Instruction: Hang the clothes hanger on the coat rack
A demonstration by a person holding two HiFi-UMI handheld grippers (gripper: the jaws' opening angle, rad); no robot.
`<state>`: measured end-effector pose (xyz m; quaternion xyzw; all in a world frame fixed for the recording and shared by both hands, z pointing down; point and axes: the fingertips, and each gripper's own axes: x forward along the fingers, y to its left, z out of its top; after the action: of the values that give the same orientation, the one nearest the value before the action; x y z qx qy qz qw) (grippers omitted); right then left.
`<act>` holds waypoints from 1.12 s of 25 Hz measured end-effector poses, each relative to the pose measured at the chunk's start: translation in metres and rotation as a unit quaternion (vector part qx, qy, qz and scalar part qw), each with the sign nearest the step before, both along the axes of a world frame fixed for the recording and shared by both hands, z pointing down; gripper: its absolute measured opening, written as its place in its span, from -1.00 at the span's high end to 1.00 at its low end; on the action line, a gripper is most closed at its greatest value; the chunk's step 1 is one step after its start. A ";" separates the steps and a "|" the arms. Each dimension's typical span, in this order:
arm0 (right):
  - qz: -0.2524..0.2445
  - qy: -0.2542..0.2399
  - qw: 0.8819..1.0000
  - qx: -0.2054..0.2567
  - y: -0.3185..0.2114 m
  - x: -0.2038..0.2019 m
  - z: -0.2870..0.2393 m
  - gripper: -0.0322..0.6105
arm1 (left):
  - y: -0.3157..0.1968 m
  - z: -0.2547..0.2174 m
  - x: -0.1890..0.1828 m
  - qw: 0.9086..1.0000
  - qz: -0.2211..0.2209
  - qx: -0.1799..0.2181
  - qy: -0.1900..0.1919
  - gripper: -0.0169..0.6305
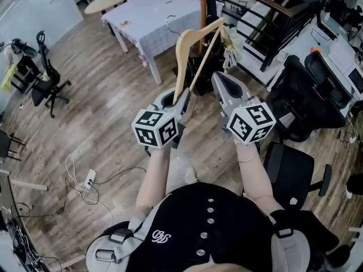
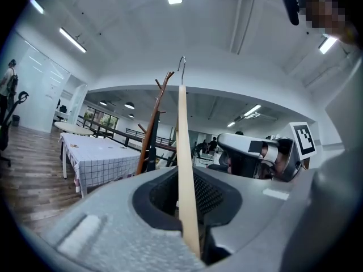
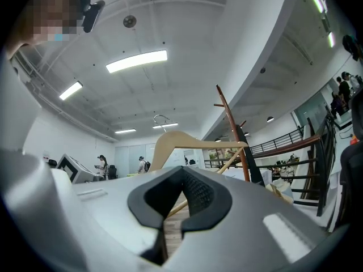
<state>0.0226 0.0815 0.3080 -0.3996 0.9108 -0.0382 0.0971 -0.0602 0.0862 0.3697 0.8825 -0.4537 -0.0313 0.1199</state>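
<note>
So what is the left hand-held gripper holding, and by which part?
The wooden clothes hanger, pinched at the lower end of one arm by the left hand-held gripper; the hook points up.

I read the hanger [image 2: 184, 169] as pale, smooth wood with a metal hook [image 2: 182, 75]; behind the hanger stands a dark-stained wooden coat rack [image 2: 154, 120].

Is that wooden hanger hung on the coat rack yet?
Not hung. The left gripper clamps the hanger, and its hook is in open air, apart from the coat rack.
</note>
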 end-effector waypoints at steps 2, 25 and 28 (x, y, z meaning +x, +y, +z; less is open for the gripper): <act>0.001 0.001 1.000 0.003 -0.020 -0.010 -0.002 0.90 | -0.021 -0.002 -0.009 1.000 0.001 0.002 -0.002 0.84; 0.037 -0.020 0.999 0.001 -0.130 -0.038 0.004 0.90 | -0.129 0.000 -0.057 1.000 -0.004 0.015 0.004 0.84; 0.031 -0.023 0.999 -0.002 -0.147 -0.043 0.009 0.90 | -0.145 -0.001 -0.062 1.000 -0.011 0.019 0.003 0.84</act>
<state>-0.0199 -0.0653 0.3169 -0.4267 0.8954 -0.0464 0.1180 -0.1223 -0.0583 0.3687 0.8793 -0.4627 -0.0439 0.1041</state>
